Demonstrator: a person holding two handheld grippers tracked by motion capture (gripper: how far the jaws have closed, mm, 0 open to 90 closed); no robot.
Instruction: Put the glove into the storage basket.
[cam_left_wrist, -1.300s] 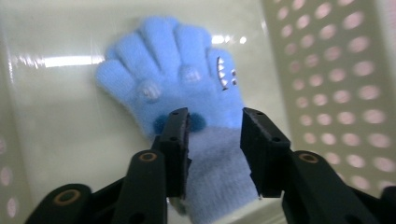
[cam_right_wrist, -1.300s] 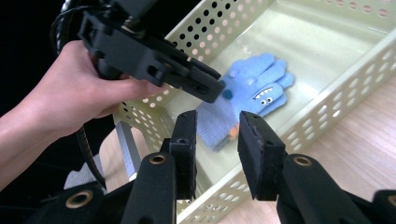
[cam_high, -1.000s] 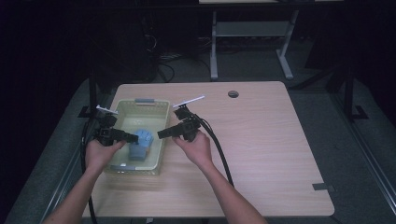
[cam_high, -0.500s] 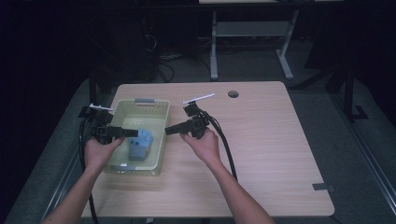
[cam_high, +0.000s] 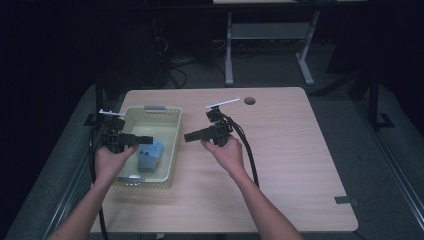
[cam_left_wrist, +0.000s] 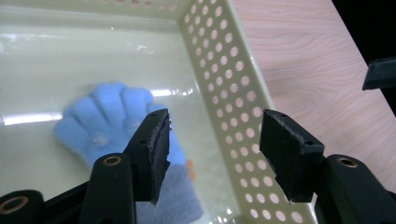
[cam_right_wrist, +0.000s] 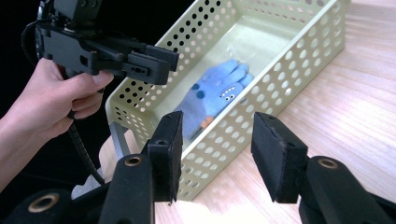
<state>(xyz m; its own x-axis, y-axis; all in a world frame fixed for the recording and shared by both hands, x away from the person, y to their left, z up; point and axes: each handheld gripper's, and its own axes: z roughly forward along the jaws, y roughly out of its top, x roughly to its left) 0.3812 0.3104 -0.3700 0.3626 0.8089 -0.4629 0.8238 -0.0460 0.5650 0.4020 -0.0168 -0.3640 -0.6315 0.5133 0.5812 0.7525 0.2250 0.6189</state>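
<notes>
A blue knitted glove (cam_high: 150, 154) with a grey cuff lies flat in a pale yellow perforated basket (cam_high: 152, 111) on the table's left side. My left gripper (cam_high: 147, 139) hovers over the basket's left part, pointing right. In the left gripper view its jaws stand apart above the glove (cam_left_wrist: 109, 116) with nothing between them, and they have just been opening. My right gripper (cam_high: 189, 136) is over the tabletop just right of the basket, pointing left at it. Its jaws have also just been opening and are empty, framing the basket wall (cam_right_wrist: 261, 98) and the glove (cam_right_wrist: 215, 95).
The light wooden table (cam_high: 290, 150) stretches bare to the right of the basket, with a round cable hole (cam_high: 249, 101) near its far edge. Black cables trail from both grippers toward me. Beyond the table lie a dark floor and a metal frame.
My right gripper has drawn back to the right, from over the basket to the tabletop beside it. The left gripper has barely moved. The glove lies where it was.
</notes>
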